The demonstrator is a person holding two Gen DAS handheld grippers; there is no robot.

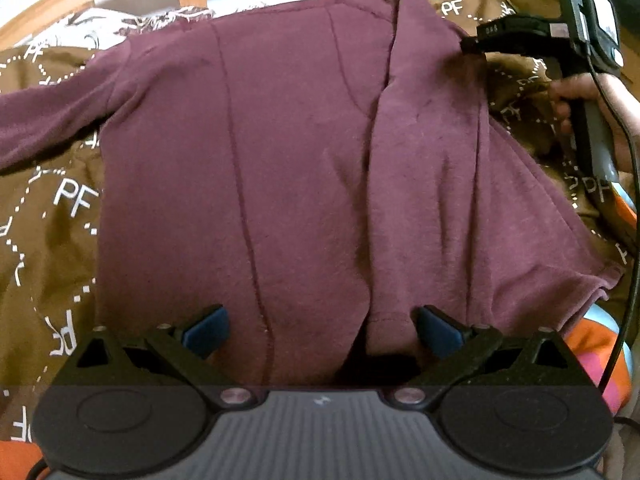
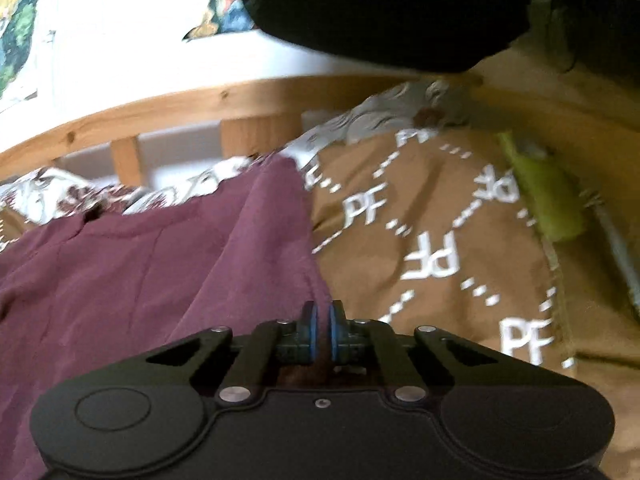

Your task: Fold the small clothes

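The maroon long-sleeved knit top (image 1: 288, 168) lies spread on the brown blanket printed with white letters (image 1: 48, 216), one side already laid over its middle. I judge the fold half done; the other sleeve comes next. My left gripper (image 1: 322, 330) gapes over the hem, empty. My right gripper (image 2: 322, 334) is pinched together at the top's edge; whether it holds cloth I cannot tell.

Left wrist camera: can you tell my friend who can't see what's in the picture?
A maroon long-sleeved top lies spread on a brown blanket printed with white letters. The left gripper hovers open over its near hem, and the right gripper reaches in from the right.
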